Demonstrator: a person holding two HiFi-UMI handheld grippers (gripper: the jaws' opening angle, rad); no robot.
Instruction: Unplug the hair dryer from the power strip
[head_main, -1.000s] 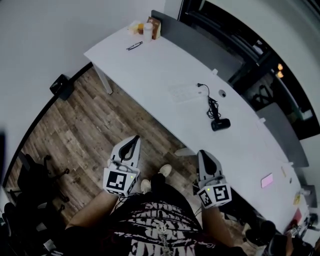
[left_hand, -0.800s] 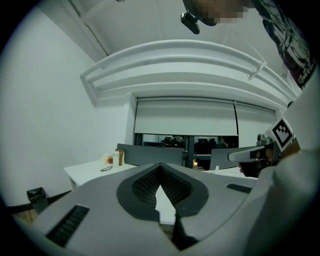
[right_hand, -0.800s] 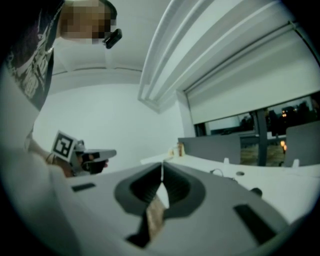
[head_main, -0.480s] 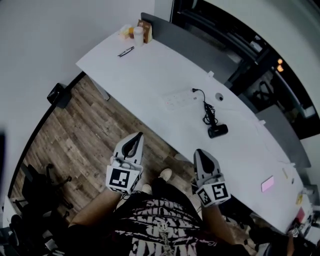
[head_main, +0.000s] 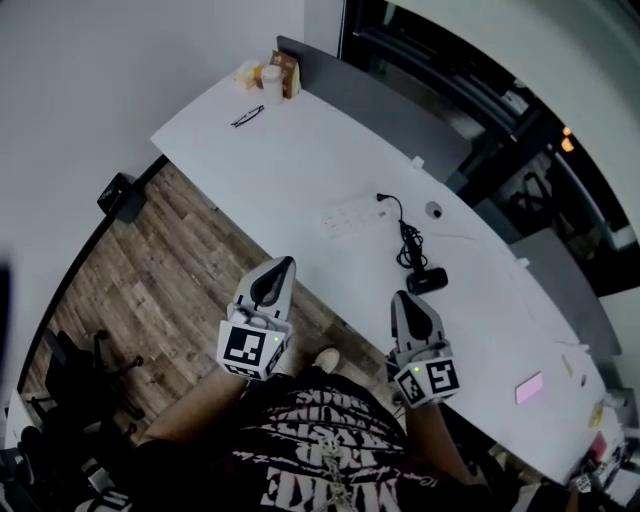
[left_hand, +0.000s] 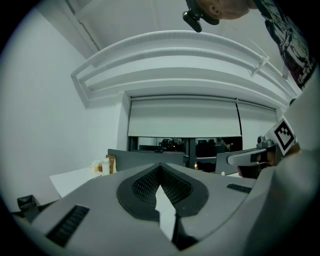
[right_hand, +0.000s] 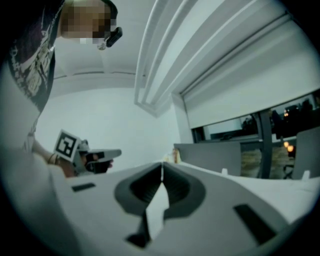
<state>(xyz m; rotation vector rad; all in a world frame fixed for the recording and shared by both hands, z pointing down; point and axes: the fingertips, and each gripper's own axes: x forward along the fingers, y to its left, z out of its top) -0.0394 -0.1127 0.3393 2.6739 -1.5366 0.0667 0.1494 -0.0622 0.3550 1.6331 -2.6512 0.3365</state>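
Okay, containers first: well away from the power strip (head_main: 350, 214), at the far end of the white table (head_main: 300, 150), a small white cup (head_main: 270, 78) stands beside a brown box (head_main: 291, 70) and a yellowish packet (head_main: 246, 72). What any of them holds is too small to tell. The head view alone shows the task's thing. The hair dryer (head_main: 428, 281) lies just to the right of the power strip and a little nearer the person. It is short, black and on its side on the tabletop. Its black cord (head_main: 409, 243) is bunched up between the dryer and the strip, then arcs over to the strip's right end, where the plug (head_main: 384, 198) meets it. Neither gripper view catches the dryer or the strip. The left gripper view gives the cup and box far off beyond the jaw tips, a dark window (left_hand: 185, 145) behind them, and the other gripper at its right edge. The left gripper (left_hand: 160, 166) has its jaws pressed together at the tips with nothing between them. The right gripper (right_hand: 162, 164) is the same, tips meeting and empty. Both sit on the person's side of the power strip and well short of it. The left one is over the wood floor (head_main: 170, 260), and the right one is by the table's near edge below the dryer.
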